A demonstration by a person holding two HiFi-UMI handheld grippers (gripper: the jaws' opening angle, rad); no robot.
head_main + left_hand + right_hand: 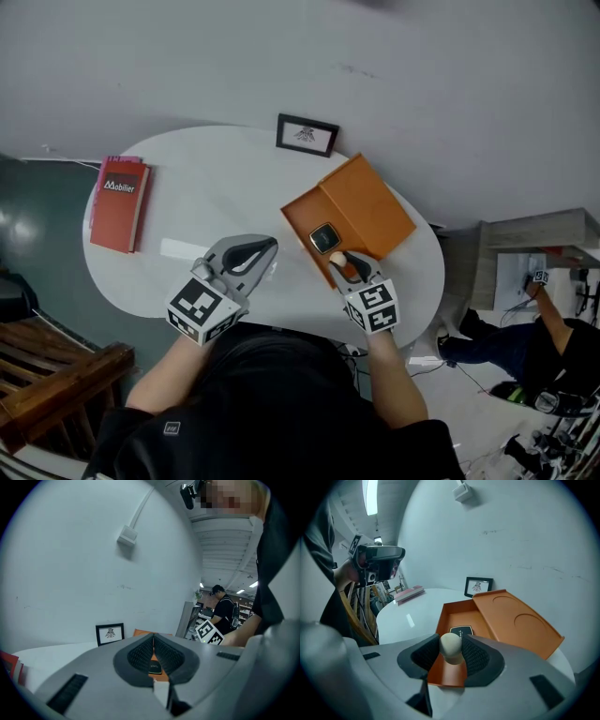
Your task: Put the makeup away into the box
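Note:
An open orange box (300, 217) lies on the white oval table (206, 178), its lid (367, 204) resting beside it to the right. A black compact (324, 236) lies inside the box. My right gripper (341, 262) is shut on a beige egg-shaped makeup sponge (450, 644) and hovers over the box's near end (449, 672). The compact (461, 631) shows just beyond the sponge. My left gripper (265, 247) is shut and holds nothing, left of the box above the table. Through its narrow slit (153, 649) I see the orange box (140, 633) and the compact (155, 668).
A small framed picture (307, 134) stands at the table's far edge behind the box. A red book (120, 202) lies at the far left. A wooden chair (47, 366) is near the left, below the table. A person (525, 337) sits on the floor at right.

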